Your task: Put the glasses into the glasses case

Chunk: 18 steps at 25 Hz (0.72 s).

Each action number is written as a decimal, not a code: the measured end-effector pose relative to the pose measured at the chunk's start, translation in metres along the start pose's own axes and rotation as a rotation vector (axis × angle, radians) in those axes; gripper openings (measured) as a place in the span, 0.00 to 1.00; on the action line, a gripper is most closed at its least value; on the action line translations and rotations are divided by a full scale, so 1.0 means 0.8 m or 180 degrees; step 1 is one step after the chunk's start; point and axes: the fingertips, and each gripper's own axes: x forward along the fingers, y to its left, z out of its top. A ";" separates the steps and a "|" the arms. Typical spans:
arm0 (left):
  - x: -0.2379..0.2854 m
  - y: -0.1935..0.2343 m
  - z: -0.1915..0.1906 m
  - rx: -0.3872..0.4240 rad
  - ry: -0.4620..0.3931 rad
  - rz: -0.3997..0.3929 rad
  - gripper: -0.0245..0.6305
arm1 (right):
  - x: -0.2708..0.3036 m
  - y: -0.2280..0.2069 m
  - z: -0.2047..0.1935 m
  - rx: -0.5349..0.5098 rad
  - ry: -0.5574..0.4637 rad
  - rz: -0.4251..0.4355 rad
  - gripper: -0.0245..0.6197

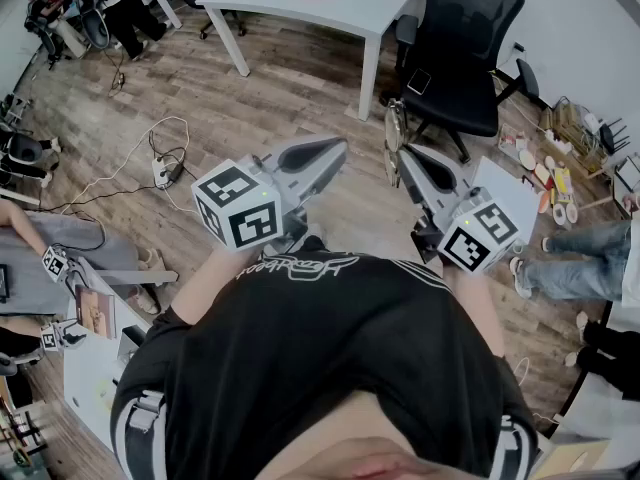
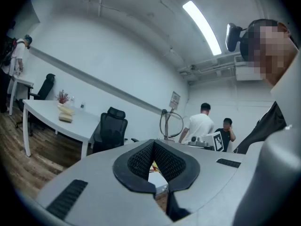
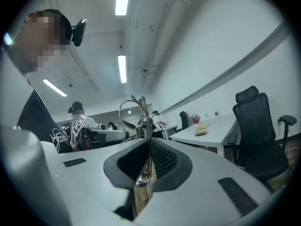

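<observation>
Right gripper [image 1: 404,160] pinches thin wire-rimmed glasses [image 1: 392,128], jaws nearly closed. They look light and fragile, best held by the frame, not the lenses.

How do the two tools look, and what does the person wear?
The left tool and the right tool have grey tapered shells and black ribbed pads. Each carries a white cube with black square markers. The person wears a black short-sleeved shirt with white print and stripes.
</observation>
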 end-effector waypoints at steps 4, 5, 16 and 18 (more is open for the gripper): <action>0.003 -0.001 0.002 -0.0006 -0.0004 0.0000 0.05 | -0.003 -0.004 0.001 0.0014 -0.0003 -0.0005 0.08; 0.003 -0.001 0.001 -0.0011 -0.0002 -0.0004 0.05 | -0.003 -0.004 0.001 0.0013 -0.0009 -0.0011 0.07; 0.004 -0.003 -0.001 -0.0041 -0.0042 -0.0094 0.05 | -0.012 -0.004 0.000 -0.0016 -0.0071 -0.0095 0.08; 0.004 0.000 -0.001 -0.0043 -0.0053 -0.0101 0.05 | -0.009 -0.006 0.000 0.0003 -0.0080 -0.0093 0.08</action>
